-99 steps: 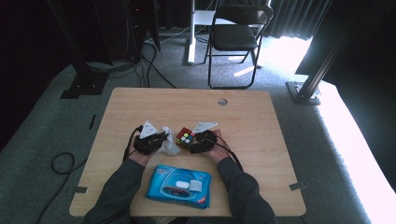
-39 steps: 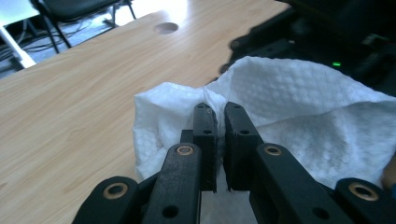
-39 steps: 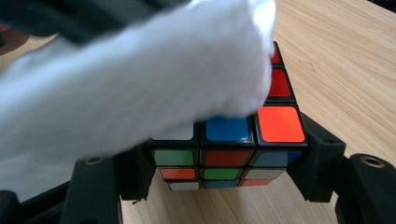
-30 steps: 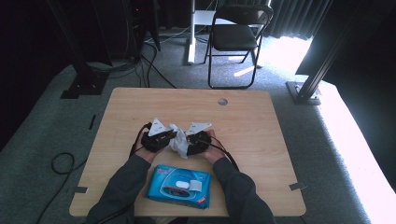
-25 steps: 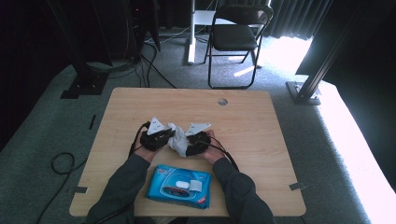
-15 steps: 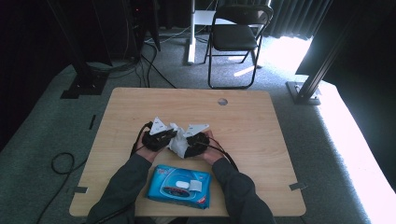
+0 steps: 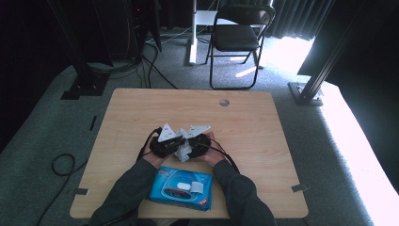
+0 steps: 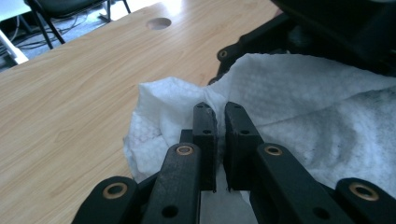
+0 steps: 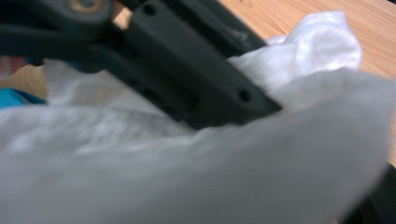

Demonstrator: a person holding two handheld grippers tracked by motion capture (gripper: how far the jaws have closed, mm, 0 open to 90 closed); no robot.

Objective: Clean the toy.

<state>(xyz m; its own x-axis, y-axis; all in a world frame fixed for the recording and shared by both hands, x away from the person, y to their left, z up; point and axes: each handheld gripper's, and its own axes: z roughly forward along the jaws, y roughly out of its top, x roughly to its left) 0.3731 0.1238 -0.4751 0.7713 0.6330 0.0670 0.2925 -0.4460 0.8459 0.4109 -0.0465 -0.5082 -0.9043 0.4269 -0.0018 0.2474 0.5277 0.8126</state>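
White crumpled wipe (image 8: 289, 107), bumpy texture, just above the blue wipes pack (image 7: 181, 187). Left gripper (image 8: 217, 114) pinching it; right gripper (image 7: 200, 143) — can't tell.

No readable text anywhere for you. The blue wipes pack (image 7: 181, 188) on the counter (image 7: 263, 122) has printed graphics and a white flap, but the lettering is too small and blurred to make out. No labels, numbers or signs legible in the two gripper views either.

White dimpled wipe (image 8: 299, 102), blue packet (image 7: 181, 187), black grippers (image 8: 217, 135)
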